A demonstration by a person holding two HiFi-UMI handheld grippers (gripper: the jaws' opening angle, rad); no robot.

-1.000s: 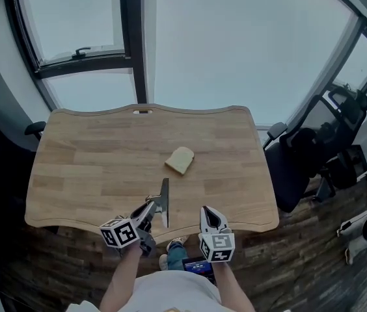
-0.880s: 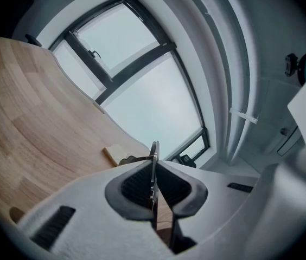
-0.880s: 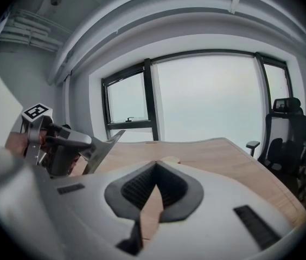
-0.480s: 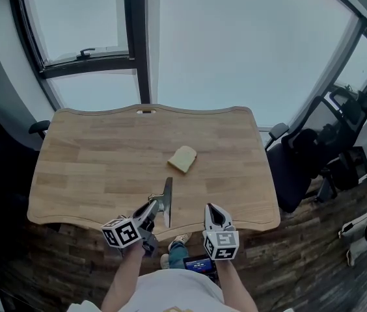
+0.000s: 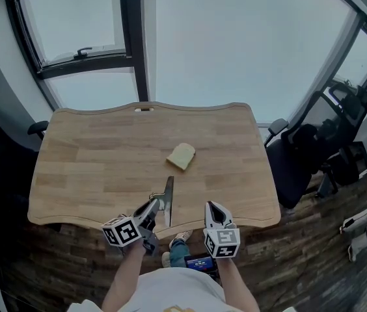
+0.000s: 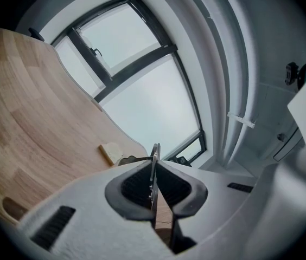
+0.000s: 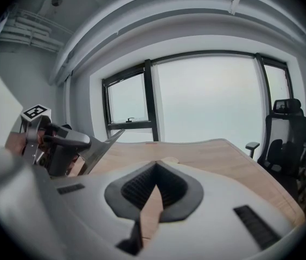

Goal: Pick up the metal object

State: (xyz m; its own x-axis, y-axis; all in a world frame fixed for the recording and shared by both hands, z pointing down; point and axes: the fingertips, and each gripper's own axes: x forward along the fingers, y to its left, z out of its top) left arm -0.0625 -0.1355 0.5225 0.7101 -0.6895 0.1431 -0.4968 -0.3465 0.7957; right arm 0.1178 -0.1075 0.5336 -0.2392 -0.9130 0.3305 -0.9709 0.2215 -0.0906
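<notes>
We see our left gripper holding a flat grey metal blade, apparently lifted just above the pale wooden table.

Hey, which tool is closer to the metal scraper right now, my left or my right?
Left. The left tool is clamped on the metal scraper; the right tool sits apart to its right, shut and empty.

— What lies on the light wooden bench?
— A pale slice of bread, lying flat near the middle of the frame.
— And around it?
— A black office chair at the right edge, a dark-framed window at upper left, dark plank floor at lower right.
</notes>
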